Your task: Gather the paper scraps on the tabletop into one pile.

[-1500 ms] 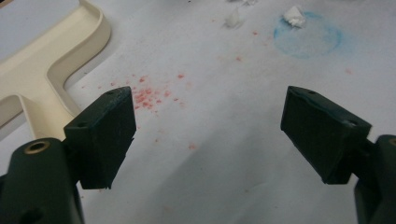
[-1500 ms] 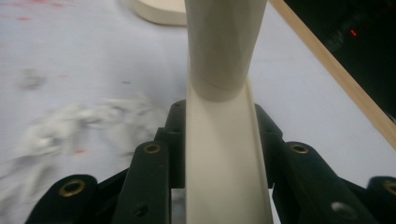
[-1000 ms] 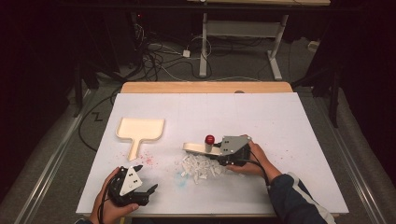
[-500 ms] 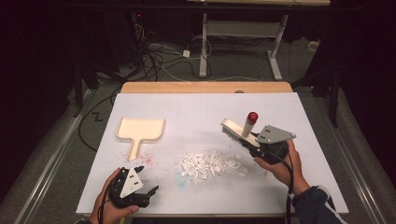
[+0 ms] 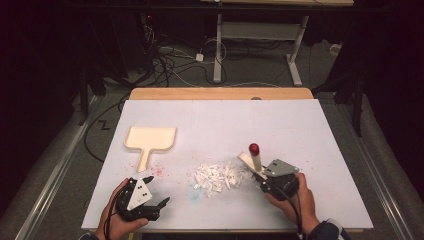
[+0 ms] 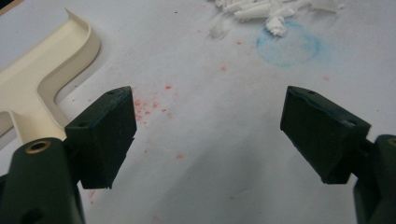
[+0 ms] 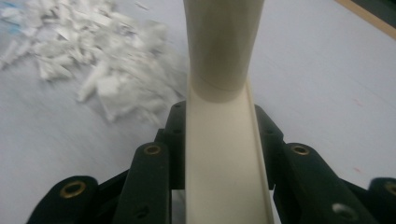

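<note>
A sweeping step is judged to be in hand: a cream brush [image 5: 252,161] with a red knob at its handle end is clamped between the jaws of the right hand-held gripper [image 5: 267,179], its blade set at the right edge of the pile of white paper scraps [image 5: 217,176] near the front middle of the white counter [image 5: 310,130]. The left hand-held gripper [image 5: 156,196] is held low at the front left with its jaws wide apart and nothing between them. The cream dustpan [image 5: 149,140] is seen lying flat, well apart to the left of the scraps. Next, the scraps would need to be pushed leftward toward the dustpan, which likely must be steadied. No brand, label or writing can be read.
</note>
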